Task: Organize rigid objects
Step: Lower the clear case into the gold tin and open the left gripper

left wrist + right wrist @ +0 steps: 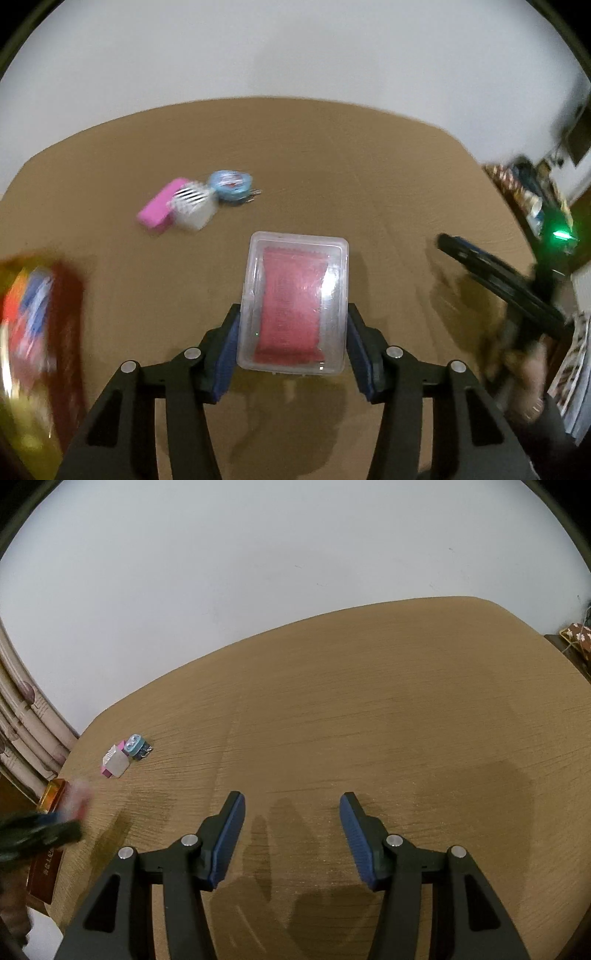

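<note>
My left gripper (293, 314) is shut on a clear plastic box (293, 302) with a red packet inside, held above the brown table (369, 166). Ahead to the left lie a pink block (159, 208), a white striped box (194, 208) and a light blue round case (231, 184), touching each other. My right gripper (291, 801) is open and empty above the bare table (369, 701). The same small group, the white box (116, 762) and the blue case (135, 744), shows far left in the right wrist view. The right gripper also appears blurred at the right of the left wrist view (498, 280).
A red and gold box (37, 332) lies blurred at the table's left edge; it also shows in the right wrist view (48, 867). A white wall stands behind the table. A curtain (26, 731) hangs at far left. Clutter (532, 199) sits off the table's right side.
</note>
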